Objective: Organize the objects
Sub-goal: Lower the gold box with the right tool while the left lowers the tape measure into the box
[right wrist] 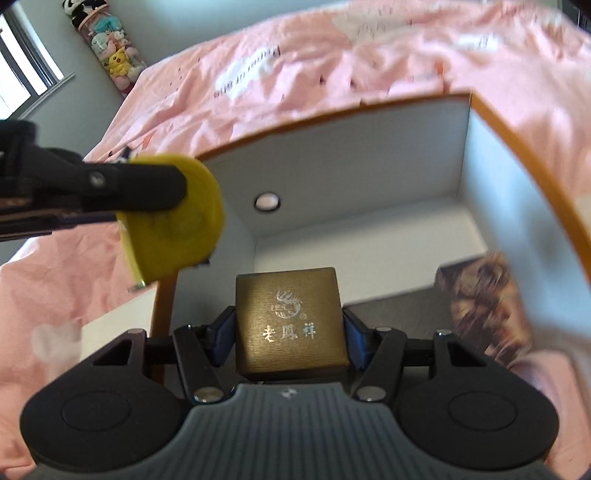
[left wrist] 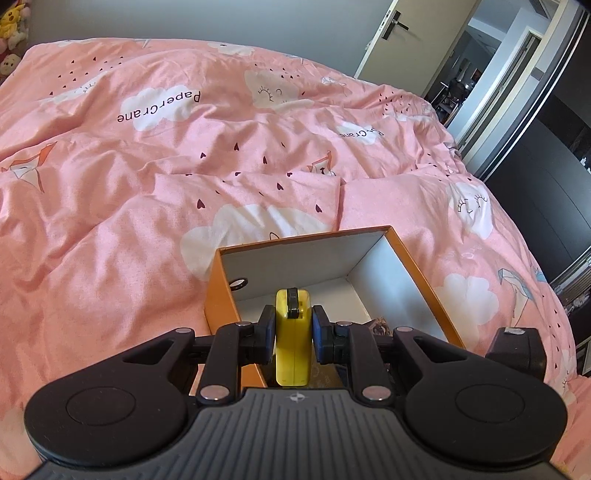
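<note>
My left gripper [left wrist: 293,328] is shut on a flat yellow case with a black tab [left wrist: 291,350], held edge-up over the near left part of an open orange box [left wrist: 413,258] with a white inside. In the right wrist view the yellow case [right wrist: 177,229] hangs at the box's left wall, one black finger [right wrist: 140,188] across it. My right gripper [right wrist: 291,332] is shut on a square gold-brown case with Chinese lettering [right wrist: 291,317], low inside the orange box [right wrist: 517,155]. A brown printed card or packet [right wrist: 484,302] leans in the box's near right corner.
The box lies on a bed under a rumpled pink duvet [left wrist: 147,166]. A round hole [right wrist: 266,202] pierces the box's far wall. An open door [left wrist: 391,33] and a dark wardrobe [left wrist: 546,177] stand beyond the bed's right edge. Plush toys [right wrist: 114,51] hang by the window.
</note>
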Action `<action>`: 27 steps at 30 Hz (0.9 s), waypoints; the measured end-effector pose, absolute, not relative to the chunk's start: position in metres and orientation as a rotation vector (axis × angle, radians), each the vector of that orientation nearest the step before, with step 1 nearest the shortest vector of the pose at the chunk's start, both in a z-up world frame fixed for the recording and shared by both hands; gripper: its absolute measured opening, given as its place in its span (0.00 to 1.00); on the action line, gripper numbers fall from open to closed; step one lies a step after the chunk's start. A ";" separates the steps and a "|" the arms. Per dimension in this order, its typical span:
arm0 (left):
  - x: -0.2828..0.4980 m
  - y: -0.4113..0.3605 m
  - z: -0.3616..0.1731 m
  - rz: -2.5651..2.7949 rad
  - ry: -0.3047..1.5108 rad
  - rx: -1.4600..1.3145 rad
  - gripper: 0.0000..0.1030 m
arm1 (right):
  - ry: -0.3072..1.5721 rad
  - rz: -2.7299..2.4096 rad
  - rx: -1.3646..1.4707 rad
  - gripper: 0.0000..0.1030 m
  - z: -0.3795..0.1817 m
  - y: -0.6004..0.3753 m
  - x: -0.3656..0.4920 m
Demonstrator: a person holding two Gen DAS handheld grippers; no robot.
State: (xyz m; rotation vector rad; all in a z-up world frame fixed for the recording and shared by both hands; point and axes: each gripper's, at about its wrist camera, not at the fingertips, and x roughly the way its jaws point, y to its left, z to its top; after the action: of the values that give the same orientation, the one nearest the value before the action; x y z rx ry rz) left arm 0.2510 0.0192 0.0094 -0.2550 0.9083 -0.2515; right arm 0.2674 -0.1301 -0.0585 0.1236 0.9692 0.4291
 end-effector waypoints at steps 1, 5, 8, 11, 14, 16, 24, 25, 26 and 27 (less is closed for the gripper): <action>0.251 0.018 0.009 -0.251 0.909 -0.252 0.21 | 0.959 0.425 0.114 0.60 -0.057 -0.129 0.268; 0.251 0.018 0.010 -0.253 0.907 -0.249 0.21 | 0.967 0.455 0.134 0.59 -0.060 -0.127 0.274; 0.251 0.017 0.010 -0.251 0.904 -0.248 0.21 | 0.984 0.465 0.142 0.60 -0.063 -0.126 0.277; 0.250 0.017 0.012 -0.248 0.898 -0.243 0.21 | 1.051 0.464 0.171 0.60 -0.064 -0.131 0.278; 0.251 0.017 0.013 -0.244 0.898 -0.241 0.21 | 1.069 0.464 0.206 0.60 -0.067 -0.135 0.278; 0.251 0.018 0.013 -0.246 0.898 -0.240 0.21 | 1.059 0.453 0.197 0.61 -0.066 -0.135 0.277; 0.257 0.009 0.008 -0.289 0.922 -0.186 0.21 | 1.059 0.482 0.210 0.56 -0.058 -0.146 0.284; 0.259 0.008 0.007 -0.294 0.927 -0.185 0.21 | 1.056 0.487 0.197 0.55 -0.058 -0.145 0.286; 0.262 0.008 0.005 -0.298 0.934 -0.184 0.21 | 1.054 0.486 0.194 0.53 -0.059 -0.145 0.289; 0.264 0.007 0.004 -0.300 0.939 -0.183 0.21 | 1.055 0.480 0.193 0.53 -0.060 -0.143 0.293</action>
State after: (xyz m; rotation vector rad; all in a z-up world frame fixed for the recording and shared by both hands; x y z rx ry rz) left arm 0.2643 0.0071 0.0039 -0.1827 0.9389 -0.3004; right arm 0.2926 -0.1434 -0.0603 0.1932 1.0547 0.4795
